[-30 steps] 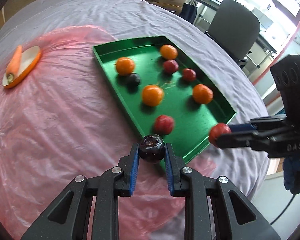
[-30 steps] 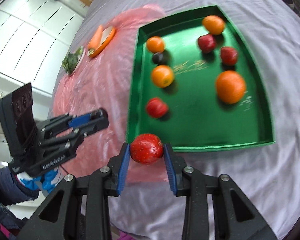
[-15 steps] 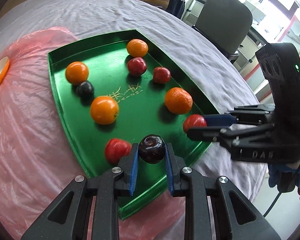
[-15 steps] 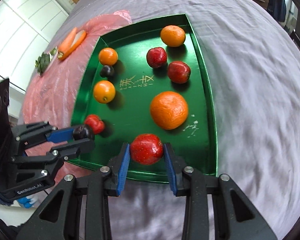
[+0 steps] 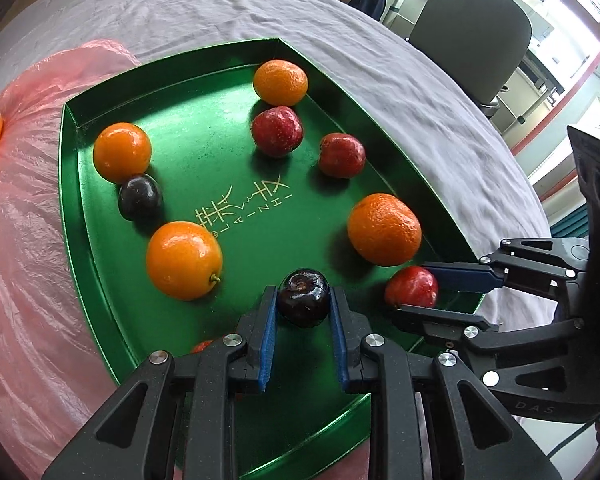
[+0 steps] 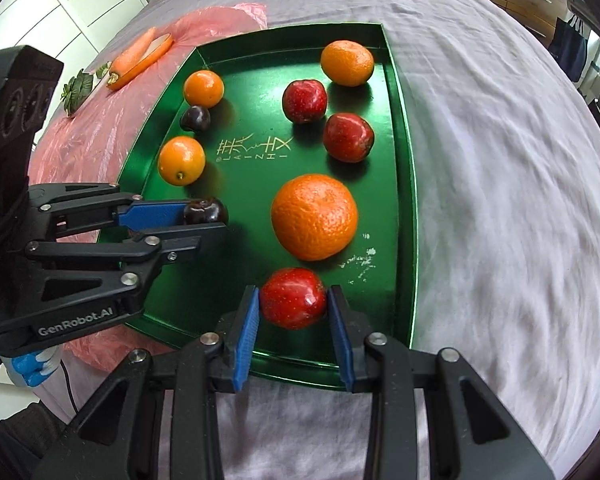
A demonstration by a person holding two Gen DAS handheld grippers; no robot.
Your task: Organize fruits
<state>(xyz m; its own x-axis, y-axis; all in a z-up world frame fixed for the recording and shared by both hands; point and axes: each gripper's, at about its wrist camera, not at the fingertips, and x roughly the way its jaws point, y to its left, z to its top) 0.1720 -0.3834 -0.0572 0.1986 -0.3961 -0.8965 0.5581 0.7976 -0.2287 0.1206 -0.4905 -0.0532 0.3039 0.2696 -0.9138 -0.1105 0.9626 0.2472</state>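
Now, left gripper (image 5: 303, 306) fingers clamping dark plum (image 5: 304, 297), right gripper (image 6: 294, 308) fingers gripping red fruit (image 6: 293, 298), perhaps touching green tray (image 6: 405, 184)

A tray (image 6: 404, 168) sits on a cloth-covered table (image 6: 500, 200), fruit scattered inside it. Two oranges (image 6: 181, 161) and a plum (image 6: 195, 118) line its left side, three further fruits lie at the far right, and a carrot (image 6: 134, 56) rests beyond the far-left corner.
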